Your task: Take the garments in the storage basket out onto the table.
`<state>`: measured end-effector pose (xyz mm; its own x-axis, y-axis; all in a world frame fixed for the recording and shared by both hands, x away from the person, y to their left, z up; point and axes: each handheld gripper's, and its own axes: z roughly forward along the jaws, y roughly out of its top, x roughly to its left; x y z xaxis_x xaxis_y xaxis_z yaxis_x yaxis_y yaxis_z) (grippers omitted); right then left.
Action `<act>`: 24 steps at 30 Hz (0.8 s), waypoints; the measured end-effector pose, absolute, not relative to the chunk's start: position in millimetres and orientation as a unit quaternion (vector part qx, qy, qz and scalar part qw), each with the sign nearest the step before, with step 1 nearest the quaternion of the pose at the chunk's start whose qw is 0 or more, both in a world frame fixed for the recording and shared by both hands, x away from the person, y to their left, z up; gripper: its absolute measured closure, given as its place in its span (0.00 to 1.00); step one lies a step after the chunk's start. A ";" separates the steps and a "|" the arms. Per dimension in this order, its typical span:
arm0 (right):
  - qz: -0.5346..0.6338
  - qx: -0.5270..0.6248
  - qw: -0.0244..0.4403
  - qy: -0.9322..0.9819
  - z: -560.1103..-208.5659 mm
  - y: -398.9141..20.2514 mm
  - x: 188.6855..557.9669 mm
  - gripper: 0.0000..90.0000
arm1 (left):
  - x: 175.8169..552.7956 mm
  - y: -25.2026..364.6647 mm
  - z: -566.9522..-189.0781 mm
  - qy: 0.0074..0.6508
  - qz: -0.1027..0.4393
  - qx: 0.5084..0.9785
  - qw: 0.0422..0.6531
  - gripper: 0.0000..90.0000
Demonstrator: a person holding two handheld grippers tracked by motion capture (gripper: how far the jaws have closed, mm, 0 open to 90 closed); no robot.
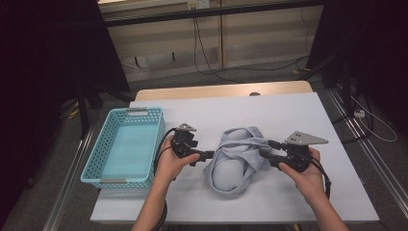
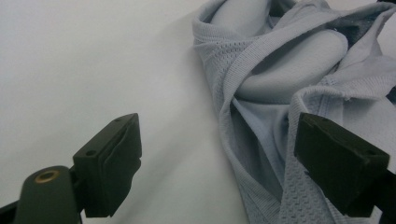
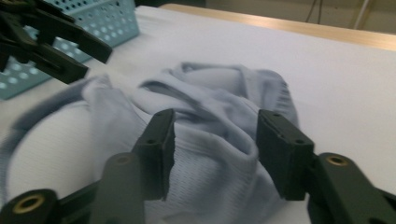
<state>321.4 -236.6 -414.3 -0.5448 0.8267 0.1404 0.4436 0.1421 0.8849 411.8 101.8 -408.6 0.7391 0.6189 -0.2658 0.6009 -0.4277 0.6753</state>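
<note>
A pale blue-grey mesh garment (image 1: 235, 163) lies bunched in the middle of the white table. My left gripper (image 1: 208, 155) points at its left edge; in the left gripper view the jaws (image 2: 219, 168) stand wide open, one over bare table and the other over the garment's (image 2: 280, 93) ribbed edge. From the right, my right gripper (image 1: 269, 154) reaches the bundle. Its jaws (image 3: 219, 149) are apart with a fold of the garment (image 3: 210, 121) lying between them, and the pads do not press it.
A light blue plastic basket (image 1: 96, 149) stands at the table's left side, also seen as the basket (image 3: 107, 18) behind the left gripper (image 3: 56, 42). A white sheet (image 1: 288, 110) covers the table. Cables lie on the floor beyond the far edge.
</note>
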 end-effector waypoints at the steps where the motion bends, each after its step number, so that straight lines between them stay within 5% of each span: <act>1: 0.494 0.432 0.193 0.729 -412.5 -233.5 320.9 0.50 | 411.6 102.1 -408.5 0.362 0.013 0.844 0.396 0.17; 8: 0.506 0.402 0.161 0.746 -405.9 -205.0 319.6 0.31 | 410.2 105.6 -407.0 0.364 0.016 0.842 0.398 0.17; 16: 0.508 0.370 0.155 0.763 -399.7 -184.0 317.9 0.24 | 408.9 109.9 -406.0 0.368 0.018 0.839 0.399 0.17; 22: 0.480 0.344 0.164 0.791 -412.4 -163.8 317.5 0.33 | 409.1 107.4 -406.8 0.366 0.015 0.842 0.397 0.17; 24: 0.469 0.349 0.169 0.794 -419.1 -162.8 318.7 0.43 | 409.1 107.2 -406.7 0.366 0.015 0.841 0.398 0.17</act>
<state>318.7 -162.8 -419.1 -0.6998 0.7120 0.0581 0.3951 0.3179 0.8619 409.1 107.2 -406.7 0.7318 0.6273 -0.2664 0.6037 -0.4152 0.6805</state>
